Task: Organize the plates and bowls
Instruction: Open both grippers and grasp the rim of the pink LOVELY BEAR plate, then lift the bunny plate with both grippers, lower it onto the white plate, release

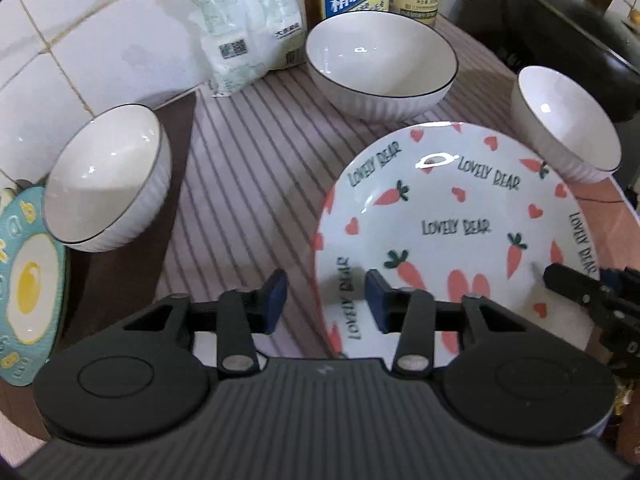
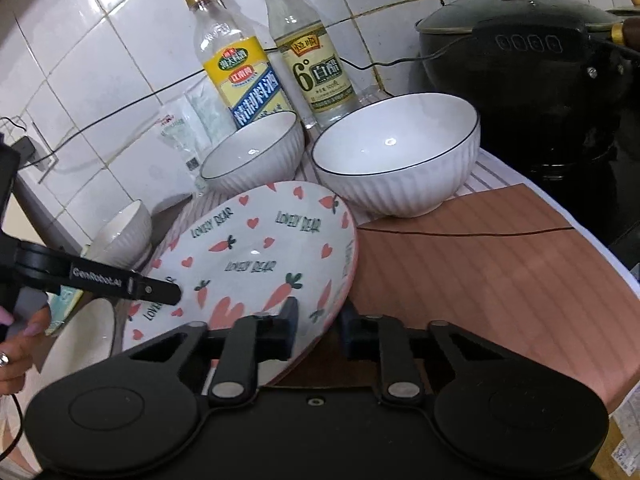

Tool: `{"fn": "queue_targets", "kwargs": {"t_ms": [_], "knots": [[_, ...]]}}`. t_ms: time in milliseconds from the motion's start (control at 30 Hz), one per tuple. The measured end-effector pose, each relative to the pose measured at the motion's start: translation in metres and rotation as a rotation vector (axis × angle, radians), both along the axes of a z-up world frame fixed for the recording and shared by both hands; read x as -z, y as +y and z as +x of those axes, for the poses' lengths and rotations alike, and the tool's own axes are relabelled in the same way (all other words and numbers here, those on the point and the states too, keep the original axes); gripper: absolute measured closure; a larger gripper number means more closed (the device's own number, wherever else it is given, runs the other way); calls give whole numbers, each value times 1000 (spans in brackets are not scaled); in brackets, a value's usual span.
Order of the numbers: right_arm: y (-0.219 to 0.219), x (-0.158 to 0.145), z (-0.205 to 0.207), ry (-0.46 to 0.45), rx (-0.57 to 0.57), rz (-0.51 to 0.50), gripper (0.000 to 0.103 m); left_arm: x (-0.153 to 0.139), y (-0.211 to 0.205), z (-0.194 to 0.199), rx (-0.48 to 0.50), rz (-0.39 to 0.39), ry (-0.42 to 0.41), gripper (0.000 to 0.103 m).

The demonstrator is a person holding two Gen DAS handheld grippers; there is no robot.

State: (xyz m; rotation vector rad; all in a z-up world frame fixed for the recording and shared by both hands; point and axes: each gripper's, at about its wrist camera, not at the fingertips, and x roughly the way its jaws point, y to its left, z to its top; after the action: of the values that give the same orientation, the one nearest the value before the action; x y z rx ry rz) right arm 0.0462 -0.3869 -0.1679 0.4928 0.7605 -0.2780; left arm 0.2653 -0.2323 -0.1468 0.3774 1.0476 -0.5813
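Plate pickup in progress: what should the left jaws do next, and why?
Probably close the left gripper on the carrot plate rim: its jaws stand open astride that rim, while the right gripper pinches the opposite edge.

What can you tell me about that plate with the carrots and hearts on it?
The carrot plate is a round, glossy white dish, ceramic by its look, printed with pink carrots, hearts and the words LOVELY BEAR. It is empty and tilted, its right edge raised. The right gripper is clamped on its near rim; the left gripper straddles the opposite rim. It lies on a striped mat among white bowls.
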Motion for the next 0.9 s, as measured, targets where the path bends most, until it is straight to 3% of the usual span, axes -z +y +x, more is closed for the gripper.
{"fn": "queue_targets", "kwargs": {"t_ms": [67,200,433,600,900], "knots": [[-1,1,-1,-6,-3,5,82,0,-2,0,6,-14,18,77],[1,1,-1,-8,-1,-9,81,-1,2,0,-2,-33,26,79],[-2,3,-1,-19,9,10,81,-1,3,0,-6,-42,30,80],[-2,-1,3,13,31,31,81,-4,10,2,-59,-70,73,84],[19,-13,-12,46,-25,68,81,-16,36,-13,-82,-106,91,84]]}}
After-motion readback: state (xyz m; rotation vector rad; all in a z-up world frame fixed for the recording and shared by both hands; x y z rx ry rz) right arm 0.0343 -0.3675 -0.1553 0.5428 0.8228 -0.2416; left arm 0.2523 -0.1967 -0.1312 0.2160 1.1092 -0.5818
